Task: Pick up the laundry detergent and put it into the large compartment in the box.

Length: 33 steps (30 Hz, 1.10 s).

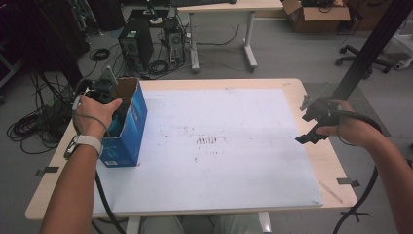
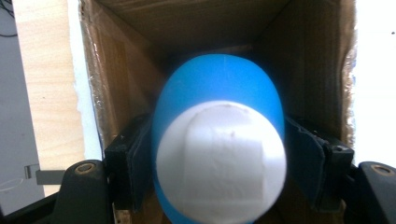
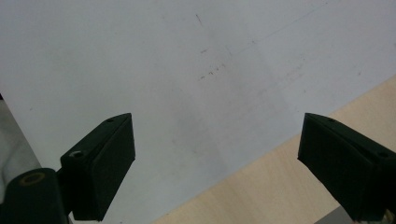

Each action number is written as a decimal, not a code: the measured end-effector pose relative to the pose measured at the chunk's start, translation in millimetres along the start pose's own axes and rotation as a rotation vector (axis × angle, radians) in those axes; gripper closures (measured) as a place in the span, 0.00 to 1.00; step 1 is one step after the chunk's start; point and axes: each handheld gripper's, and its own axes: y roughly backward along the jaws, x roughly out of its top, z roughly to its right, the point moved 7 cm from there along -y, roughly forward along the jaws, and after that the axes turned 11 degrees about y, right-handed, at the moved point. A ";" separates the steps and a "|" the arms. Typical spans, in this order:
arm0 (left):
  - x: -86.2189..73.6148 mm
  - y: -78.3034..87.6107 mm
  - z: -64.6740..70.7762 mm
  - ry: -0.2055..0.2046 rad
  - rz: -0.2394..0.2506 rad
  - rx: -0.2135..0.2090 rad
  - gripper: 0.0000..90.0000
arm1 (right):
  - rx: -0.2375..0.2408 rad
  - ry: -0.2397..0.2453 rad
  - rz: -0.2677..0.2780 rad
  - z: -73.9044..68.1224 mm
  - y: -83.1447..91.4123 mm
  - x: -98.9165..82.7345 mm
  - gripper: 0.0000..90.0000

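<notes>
Two grippers up; left gripper sits down inside the box, jaws flanking the blue bottle but slack, bottle's long axis running along them; right gripper wide open, empty, over the surface.

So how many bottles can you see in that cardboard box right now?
1: a blue bottle with a white cap stands between the left claw's pads inside the open blue box at the table's left edge. Others may be hidden beneath or behind it.
</notes>
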 end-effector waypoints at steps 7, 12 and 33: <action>-0.5 8.0 1.1 -0.001 0.022 0.004 0.31 | -0.003 0.002 0.002 -1.4 2.3 -0.1 0.12; -0.6 15.9 2.2 -0.009 0.040 0.012 0.29 | -0.005 0.001 0.005 -2.5 4.1 -0.5 0.12; -7.8 83.5 30.1 -0.116 0.108 -0.053 0.25 | -0.015 0.005 0.013 -8.1 12.1 -1.3 0.12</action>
